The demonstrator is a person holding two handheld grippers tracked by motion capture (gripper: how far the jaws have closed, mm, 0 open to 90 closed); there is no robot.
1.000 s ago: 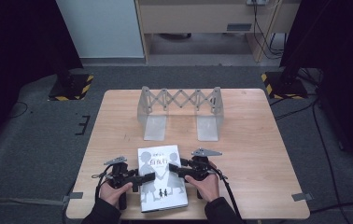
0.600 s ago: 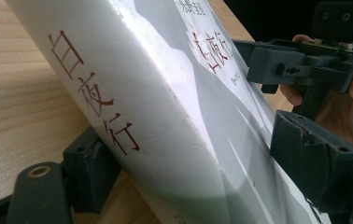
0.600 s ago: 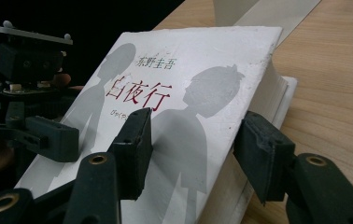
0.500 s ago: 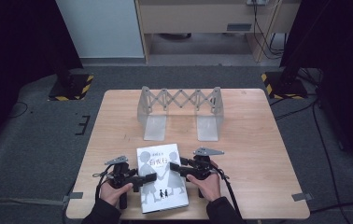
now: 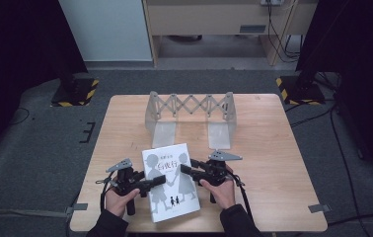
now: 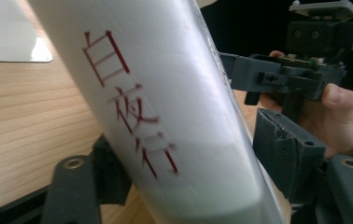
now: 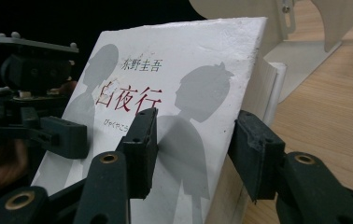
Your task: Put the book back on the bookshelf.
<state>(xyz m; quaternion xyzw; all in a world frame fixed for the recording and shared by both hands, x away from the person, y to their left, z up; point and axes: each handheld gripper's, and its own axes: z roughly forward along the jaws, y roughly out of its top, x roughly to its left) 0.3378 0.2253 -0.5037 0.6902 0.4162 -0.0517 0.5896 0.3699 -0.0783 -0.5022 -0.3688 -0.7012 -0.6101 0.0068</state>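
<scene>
High view: a white book (image 5: 170,181) with grey silhouette figures and red characters on its cover sits near the front edge of the wooden desk (image 5: 273,148), between the person's two hands. The left tongs (image 5: 156,181) reach in over the book's left edge and the right tongs (image 5: 188,167) over its right edge. Behind the book, towards the far side of the desk, stands a grey metal expanding rack (image 5: 190,116) with a scissor lattice between two end plates.

Left gripper view: the book's spine (image 6: 165,126), bearing red characters, runs between this gripper's two black jaws, which stand on either side of it; whether the pads press on it I cannot tell. The other hand (image 6: 338,112) and its gripper show beyond.

Right gripper view: the book (image 7: 184,116) is tilted up off the desk, and the right tongs (image 7: 195,140) straddle its page edge, one jaw lying on the cover and the other behind the pages, gripping it.
</scene>
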